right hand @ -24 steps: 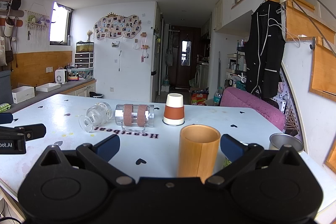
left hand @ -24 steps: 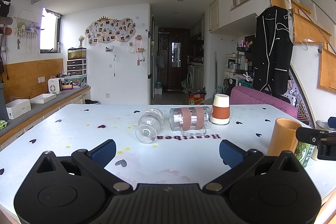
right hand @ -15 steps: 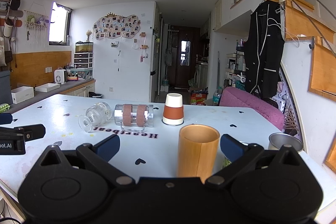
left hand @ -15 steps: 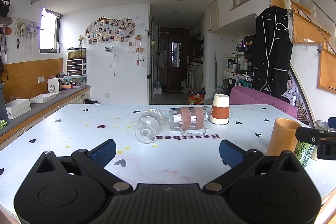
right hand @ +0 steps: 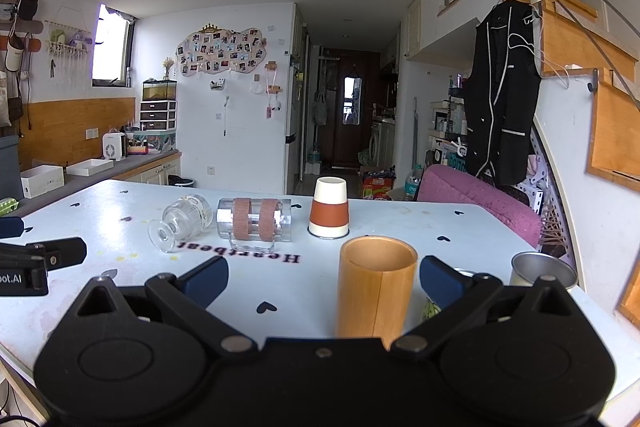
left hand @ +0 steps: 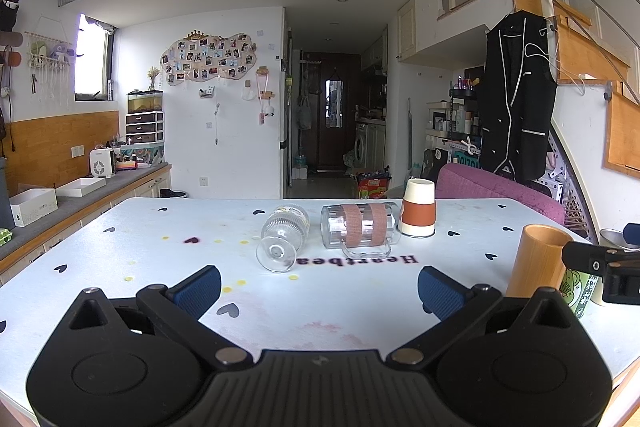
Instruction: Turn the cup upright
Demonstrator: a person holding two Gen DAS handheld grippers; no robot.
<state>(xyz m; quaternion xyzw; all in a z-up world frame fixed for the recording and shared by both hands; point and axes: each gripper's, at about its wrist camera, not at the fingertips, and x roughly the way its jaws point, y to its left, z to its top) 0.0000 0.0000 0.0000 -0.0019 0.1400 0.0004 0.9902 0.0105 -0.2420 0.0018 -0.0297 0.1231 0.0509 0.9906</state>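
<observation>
A white paper cup with a brown sleeve (left hand: 417, 213) (right hand: 329, 207) stands upside down at the far middle of the white table (left hand: 160, 267). A clear footed glass (left hand: 285, 233) (right hand: 182, 220) and a clear mug with two brown bands (left hand: 360, 229) (right hand: 255, 219) lie on their sides left of it. A bamboo cup (left hand: 538, 261) (right hand: 376, 291) stands upright, close in front of my right gripper (right hand: 323, 287). My left gripper (left hand: 318, 293) is open and empty, well short of the lying glass. My right gripper is open and empty.
A metal cup (right hand: 542, 269) and a green-patterned mug (left hand: 578, 287) stand at the table's right edge. A purple sofa (right hand: 480, 195) lies beyond the table. A counter with white boxes (left hand: 36, 205) runs along the left. The right gripper's side shows in the left wrist view (left hand: 604, 267).
</observation>
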